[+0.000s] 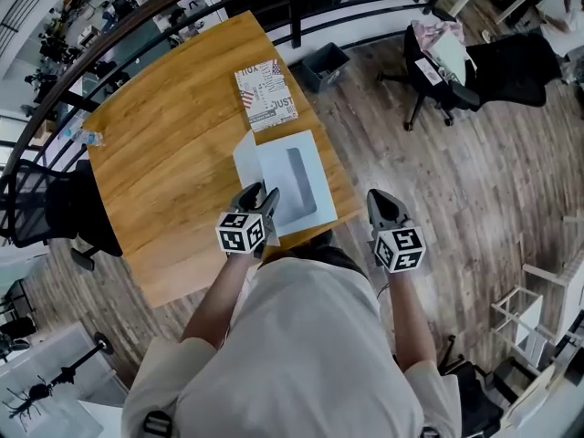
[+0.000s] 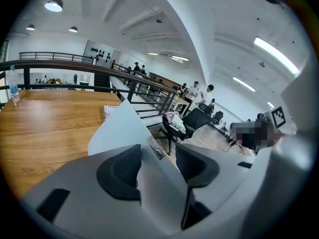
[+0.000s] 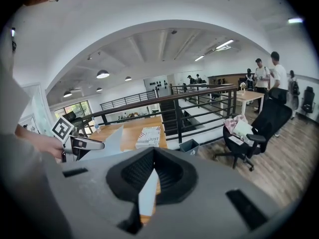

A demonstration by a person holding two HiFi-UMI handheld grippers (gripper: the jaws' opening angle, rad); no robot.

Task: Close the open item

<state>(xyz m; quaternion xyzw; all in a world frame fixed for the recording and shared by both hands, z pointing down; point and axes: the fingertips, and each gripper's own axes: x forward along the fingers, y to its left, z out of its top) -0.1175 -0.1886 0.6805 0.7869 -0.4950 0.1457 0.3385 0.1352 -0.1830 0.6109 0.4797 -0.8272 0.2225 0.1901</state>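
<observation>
An open white box [image 1: 297, 185] lies near the front right edge of the wooden table [image 1: 164, 153], and its lid flap [image 1: 245, 156] stands up along the box's left side. My left gripper [image 1: 262, 198] is at the box's near left corner. In the left gripper view the lid flap [image 2: 122, 128] rises between the spread jaws of that gripper [image 2: 158, 168], and the pads do not press on it. My right gripper [image 1: 382, 201] hangs beyond the table's right edge over the floor. In the right gripper view its jaws [image 3: 153, 171] look shut and empty.
A printed book [image 1: 265, 95] lies behind the box. A water bottle [image 1: 87, 138] stands at the table's far left edge. A black railing [image 1: 301, 12] runs behind the table, with a bin [image 1: 321, 65] next to it. Office chairs [image 1: 438, 71] stand on the wood floor to the right.
</observation>
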